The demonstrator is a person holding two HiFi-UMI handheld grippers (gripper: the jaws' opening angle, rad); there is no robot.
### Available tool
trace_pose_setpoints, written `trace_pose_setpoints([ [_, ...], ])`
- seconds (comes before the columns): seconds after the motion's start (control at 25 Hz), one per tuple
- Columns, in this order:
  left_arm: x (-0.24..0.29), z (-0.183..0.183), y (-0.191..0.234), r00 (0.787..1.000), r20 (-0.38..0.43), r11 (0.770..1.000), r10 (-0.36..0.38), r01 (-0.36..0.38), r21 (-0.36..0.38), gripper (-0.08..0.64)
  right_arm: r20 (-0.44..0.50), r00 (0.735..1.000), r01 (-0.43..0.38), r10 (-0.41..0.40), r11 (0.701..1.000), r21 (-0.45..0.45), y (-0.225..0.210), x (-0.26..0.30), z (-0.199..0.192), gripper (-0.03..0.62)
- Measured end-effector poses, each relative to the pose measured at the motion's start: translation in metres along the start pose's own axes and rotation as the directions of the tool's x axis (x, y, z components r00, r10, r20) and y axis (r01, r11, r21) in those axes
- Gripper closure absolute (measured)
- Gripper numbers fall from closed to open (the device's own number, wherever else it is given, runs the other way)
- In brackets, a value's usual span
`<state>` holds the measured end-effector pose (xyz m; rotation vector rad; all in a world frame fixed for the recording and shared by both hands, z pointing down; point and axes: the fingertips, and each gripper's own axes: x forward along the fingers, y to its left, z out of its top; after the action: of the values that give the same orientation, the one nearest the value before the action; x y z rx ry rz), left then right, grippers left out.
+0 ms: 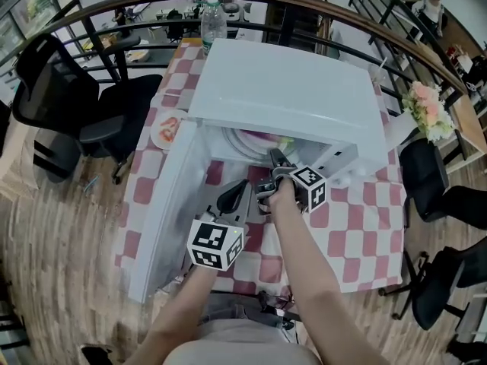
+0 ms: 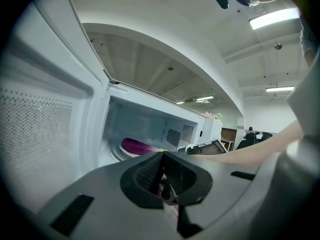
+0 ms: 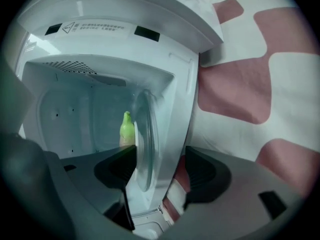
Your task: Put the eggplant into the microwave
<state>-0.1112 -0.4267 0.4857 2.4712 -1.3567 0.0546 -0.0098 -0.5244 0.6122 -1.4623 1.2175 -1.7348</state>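
One eggplant (image 2: 137, 146), glossy purple with a green stem end, lies on the turntable (image 3: 145, 149) inside the one microwave (image 1: 289, 90), at twelve o'clock from our two grippers. Our left gripper (image 2: 167, 184) is closed on nothing; our right gripper (image 3: 157, 171) gapes wide, empty.

We are seeing a clear plastic water bottle (image 1: 213, 23) standing at the far end of a red-and-white checked tablecloth (image 1: 358, 226), a black mesh office chair (image 1: 47, 76) sitting left.

We are counting one microwave (image 1: 289, 97), one eggplant (image 2: 137, 146), one bottle (image 1: 213, 21), one plate (image 1: 169, 130), one bunch of flowers (image 1: 426, 109), and two grippers: a left gripper (image 2: 167, 181) and a right gripper (image 3: 160, 171).
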Motion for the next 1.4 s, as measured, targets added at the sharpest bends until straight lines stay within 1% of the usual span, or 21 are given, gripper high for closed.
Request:
trace_pose_setpoints([
  [0.16,0.000,0.001,0.005,1.000,-0.001,1.000,0.006,-0.006,-0.002,0.557,0.002,1.000,0.015,-0.015,1.000,0.007,0.003,0.008,0.001,0.281],
  [0.44,0.003,0.001,0.006,1.000,-0.005,1.000,0.006,-0.006,-0.003,0.557,-0.009,1.000,0.003,-0.003,1.000,0.023,0.003,0.006,-0.001,0.275],
  [0.64,0.004,0.007,0.002,1.000,0.006,1.000,-0.004,0.004,-0.007,0.557,-0.028,0.999,-0.017,0.017,1.000,0.003,0.008,-0.006,0.000,0.275],
  [0.84,0.002,0.012,-0.003,1.000,0.012,1.000,-0.017,0.017,-0.005,0.557,-0.060,0.997,-0.042,0.039,0.998,-0.037,0.013,-0.021,-0.005,0.275],
  [1.08,-0.001,0.023,-0.004,0.999,0.036,1.000,-0.015,0.016,-0.011,0.557,-0.088,0.992,-0.095,0.089,0.994,-0.057,0.029,-0.041,-0.019,0.276],
  [1.12,-0.002,0.025,-0.004,0.999,0.039,1.000,-0.016,0.016,-0.011,0.557,-0.083,0.992,-0.098,0.092,0.992,-0.073,0.031,-0.045,-0.019,0.286],
  [1.24,-0.005,0.028,-0.004,0.999,0.048,1.000,-0.013,0.013,-0.010,0.557,-0.077,0.993,-0.095,0.084,0.984,-0.149,0.034,-0.057,-0.021,0.418],
  [1.32,-0.007,0.030,-0.003,0.999,0.053,1.000,-0.011,0.011,-0.013,0.557,-0.078,0.993,-0.104,0.092,0.980,-0.171,0.036,-0.063,-0.022,0.490],
  [1.36,-0.007,0.031,-0.003,0.998,0.056,1.000,-0.011,0.012,-0.015,0.557,-0.075,0.992,-0.116,0.105,0.978,-0.175,0.039,-0.067,-0.022,0.536],
  [1.4,-0.007,0.032,-0.004,0.998,0.059,1.000,-0.013,0.014,-0.016,0.557,-0.070,0.990,-0.137,0.126,0.974,-0.179,0.042,-0.071,-0.022,0.562],
])
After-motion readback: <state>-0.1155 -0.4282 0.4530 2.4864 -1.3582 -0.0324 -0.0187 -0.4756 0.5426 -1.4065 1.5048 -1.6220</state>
